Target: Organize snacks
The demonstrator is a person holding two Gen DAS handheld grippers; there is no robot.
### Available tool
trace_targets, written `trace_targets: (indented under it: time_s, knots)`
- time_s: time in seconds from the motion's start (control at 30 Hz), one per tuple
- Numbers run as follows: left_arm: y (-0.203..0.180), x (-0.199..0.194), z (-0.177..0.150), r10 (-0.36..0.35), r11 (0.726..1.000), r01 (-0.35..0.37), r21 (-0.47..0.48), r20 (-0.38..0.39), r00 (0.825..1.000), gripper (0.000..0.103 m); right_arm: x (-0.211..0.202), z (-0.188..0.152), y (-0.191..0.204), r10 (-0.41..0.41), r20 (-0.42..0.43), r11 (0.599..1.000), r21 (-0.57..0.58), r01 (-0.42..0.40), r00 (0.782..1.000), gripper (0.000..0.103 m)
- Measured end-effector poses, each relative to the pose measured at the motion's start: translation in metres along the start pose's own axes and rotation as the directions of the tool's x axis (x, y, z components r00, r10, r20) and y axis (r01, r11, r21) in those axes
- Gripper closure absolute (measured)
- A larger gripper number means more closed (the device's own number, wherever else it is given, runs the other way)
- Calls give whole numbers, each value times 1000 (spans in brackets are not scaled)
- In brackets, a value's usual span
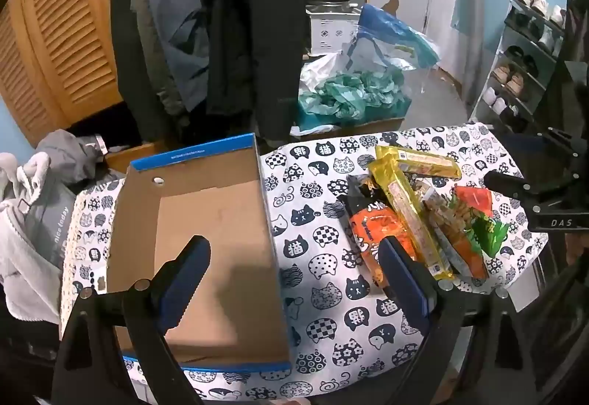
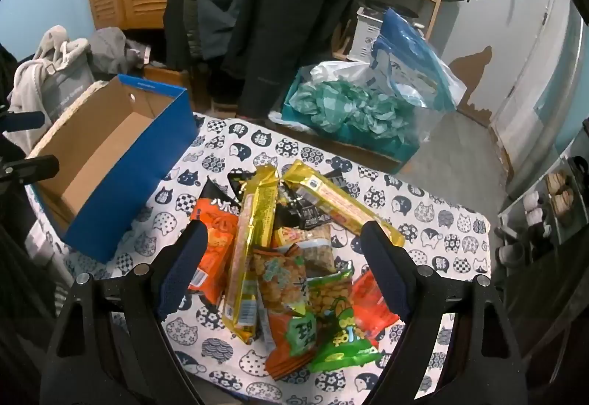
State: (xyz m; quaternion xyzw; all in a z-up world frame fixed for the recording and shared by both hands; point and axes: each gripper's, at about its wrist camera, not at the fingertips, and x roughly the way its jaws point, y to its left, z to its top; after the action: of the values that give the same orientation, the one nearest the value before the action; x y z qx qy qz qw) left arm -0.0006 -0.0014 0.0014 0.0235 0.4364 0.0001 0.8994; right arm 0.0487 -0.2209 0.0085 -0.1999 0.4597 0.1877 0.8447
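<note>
1. While the left wrist view is looking down on the cat-print tablecloth [image 1: 316, 184], the cardboard box [image 1: 206, 221] is sitting open-topped at the left of the table, its long axis running away from the camera toward the hanging coats [image 1: 228, 18].
2. Beside it, well apart to the right, the snack pile [image 1: 423, 217] is lying on the cloth, with the long gold packet [image 1: 408, 210] slanting from far-left to near-right across the orange packet [image 1: 371, 232].
3. Spread wide and holding nothing, the left gripper [image 1: 294, 265] is hovering with one finger over the box floor and the other over the near edge of the pile; whether that finger is touching a packet I cannot tell.
4. At the right edge of this view, the right gripper [image 1: 515, 191] is showing only as dark tips, its opening not readable there.
5. Seen from the right wrist view, the pile [image 2: 294, 257] is lying straight ahead, one gold packet [image 2: 250, 257] pointing nearly away from the camera and a second gold packet [image 2: 338, 206] angling to the right.
6. The green packet [image 2: 342, 331] is lying nearest, overlapping a red one [image 2: 371, 302].
7. Opened wide and empty, the right gripper [image 2: 285, 265] is straddling the pile.
8. The box [image 2: 121, 162], blue outside, is standing at the left, angled away.
</note>
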Motion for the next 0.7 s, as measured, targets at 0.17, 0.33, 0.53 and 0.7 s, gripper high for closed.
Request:
trace_targets:
  time_s: [0.17, 0.33, 0.53, 0.7]
  knots:
    - [1, 1, -6, -1, 1000, 1, 16, 4, 1000, 9, 0, 0, 0, 5, 0, 1000, 1, -5, 1000, 19]
    - [-1, 3, -7, -13, 1000, 13, 17, -12, 1000, 9, 0, 0, 0, 10, 1, 1000, 3, -10, 1000, 19]
    - [-2, 5, -3, -16, 1000, 17, 14, -15, 1000, 9, 0, 0, 0, 13, 0, 1000, 4, -13, 1000, 19]
    - [-2, 7, -1, -25, 1000, 25, 3, -29, 999, 9, 0, -1, -2, 14, 0, 1000, 5, -14, 1000, 19]
